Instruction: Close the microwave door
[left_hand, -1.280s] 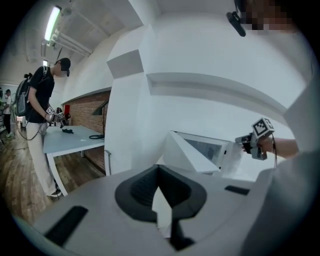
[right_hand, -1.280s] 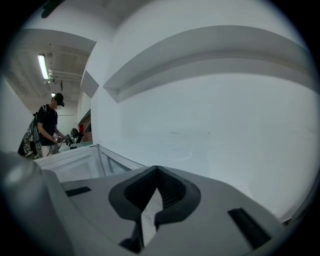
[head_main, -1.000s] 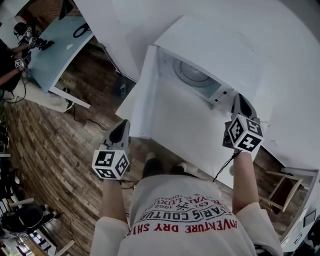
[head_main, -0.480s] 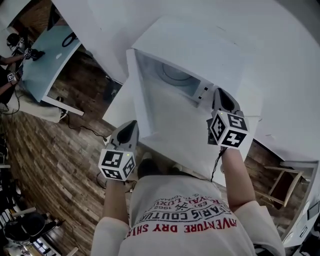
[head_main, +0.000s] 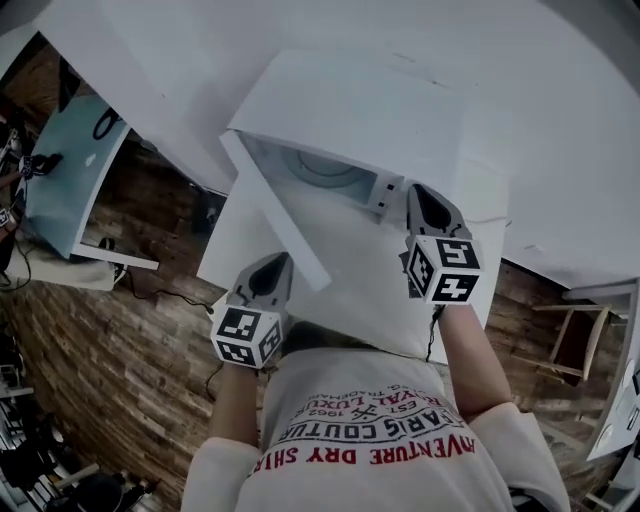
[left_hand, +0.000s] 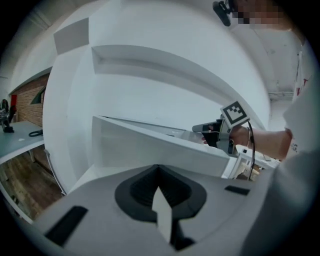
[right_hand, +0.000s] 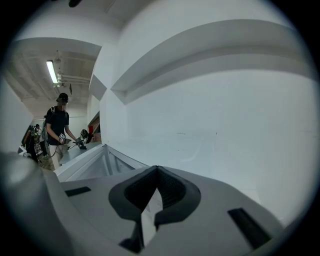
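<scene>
The white microwave stands on a white counter, seen from above. Its door is half open and stands out at an angle from the hinge at the left; the turntable shows inside. My left gripper is shut and empty, close to the door's outer face near its free end; whether it touches I cannot tell. In the left gripper view the door fills the space just ahead of the left gripper. My right gripper is shut and empty beside the microwave's control panel. It also shows as the right gripper in its own view.
The white counter ends just left of the door. Below it is wooden floor. A pale blue table stands far left and a wooden stool at the right. A person stands far off in the right gripper view.
The door has swung from wide open to about half open. My left gripper has moved up and to the right with it. The right gripper has shifted left toward the control panel.
</scene>
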